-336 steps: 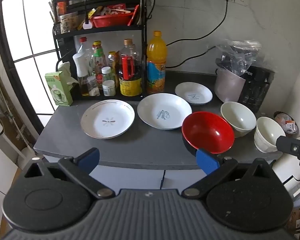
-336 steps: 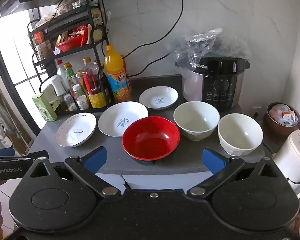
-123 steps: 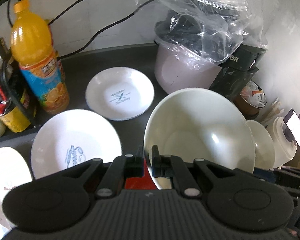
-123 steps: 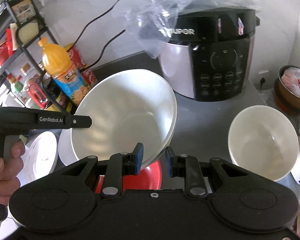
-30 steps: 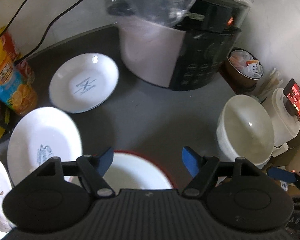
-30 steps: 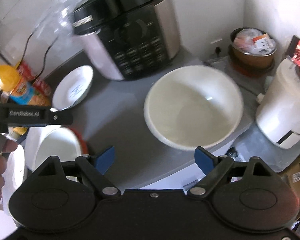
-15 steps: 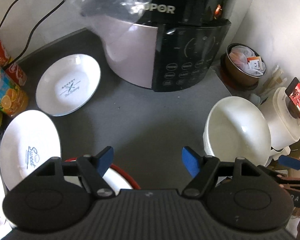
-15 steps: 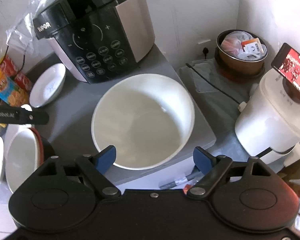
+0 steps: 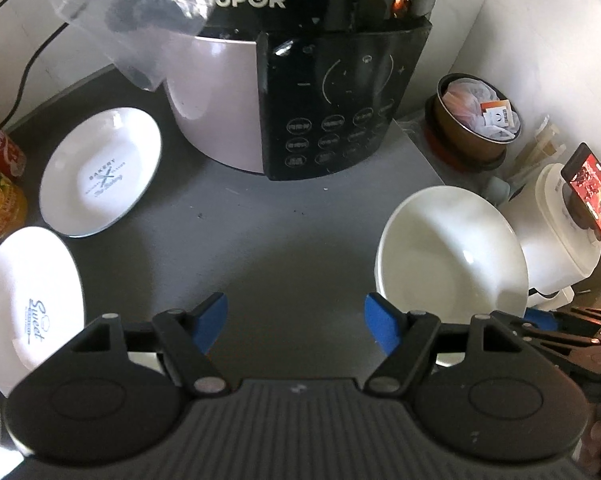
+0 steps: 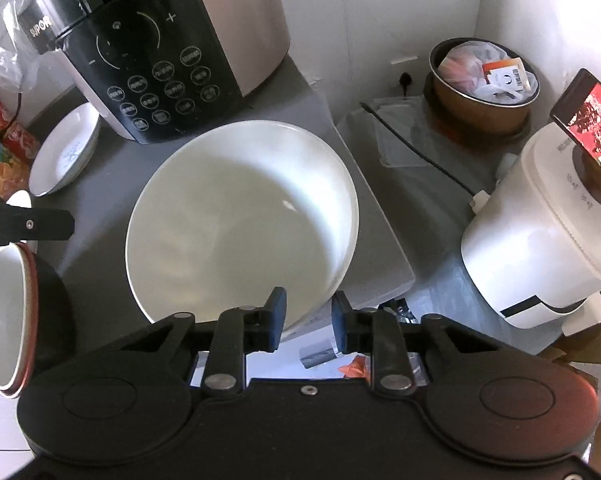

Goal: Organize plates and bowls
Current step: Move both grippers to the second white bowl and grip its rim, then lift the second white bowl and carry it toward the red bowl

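red bowl (image 10: 40,300) cut off (left edge), button labels unreadable

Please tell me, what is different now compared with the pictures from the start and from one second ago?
One white bowl now sits nested in the red bowl. The right gripper has narrowed around the near rim of the second white bowl. The left gripper stays open, and the plates are unmoved.

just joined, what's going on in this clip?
A person with a gripper in each hand is stacking dishes on a grey counter. The right gripper has its jaws partly closed around the near rim of a white bowl; a firm grip isn't clear. The left gripper is open and holds nothing. Another white bowl already sits nested in the red bowl.
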Available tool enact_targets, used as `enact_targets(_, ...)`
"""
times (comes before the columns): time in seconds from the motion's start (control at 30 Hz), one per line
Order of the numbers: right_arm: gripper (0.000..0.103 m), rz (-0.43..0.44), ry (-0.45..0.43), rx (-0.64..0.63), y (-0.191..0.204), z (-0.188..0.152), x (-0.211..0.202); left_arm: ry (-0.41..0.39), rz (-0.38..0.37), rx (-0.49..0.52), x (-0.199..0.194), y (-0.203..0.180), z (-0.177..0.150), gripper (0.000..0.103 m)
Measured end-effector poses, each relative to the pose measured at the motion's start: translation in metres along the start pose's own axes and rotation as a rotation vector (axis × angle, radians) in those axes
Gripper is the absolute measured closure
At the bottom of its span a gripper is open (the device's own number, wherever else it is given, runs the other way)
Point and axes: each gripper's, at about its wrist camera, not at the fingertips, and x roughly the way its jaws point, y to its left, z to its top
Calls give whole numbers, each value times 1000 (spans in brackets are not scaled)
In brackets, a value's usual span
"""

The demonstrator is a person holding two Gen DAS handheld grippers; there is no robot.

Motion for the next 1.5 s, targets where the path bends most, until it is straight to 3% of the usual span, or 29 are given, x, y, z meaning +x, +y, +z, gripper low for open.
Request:
enact_targets(0.27,80,15,8,-13,4,6,4,-13,3,3,9,-6,3,29)
enact_targets(0.43,80,21,9,-33,10,8,7,-69,-22,10,11,-8,4,29)
enact_targets(0.73,80,42,9,-52,25,8,9,-41,3,-20,39,-7,2,40)
enact_targets(0.9,80,45,6,-59,32,7,10,14,4,-72,59,1,-2,55)
enact_targets(1.0,80,59,1,-69,38,6,11,49,1,-106,69,6,-6,68)
enact_targets(1.07,80,79,-2,-71,42,6,10,65,0,-105,71,5,-7,83)
enact_targets(1.2,81,88,-43,-102,52,4,2,44,21,-101,63,4,-7,83)
enact_targets(1.5,81,116,-83,-123,67,8,-19,-19,-15,-144,29,26,-3,83)
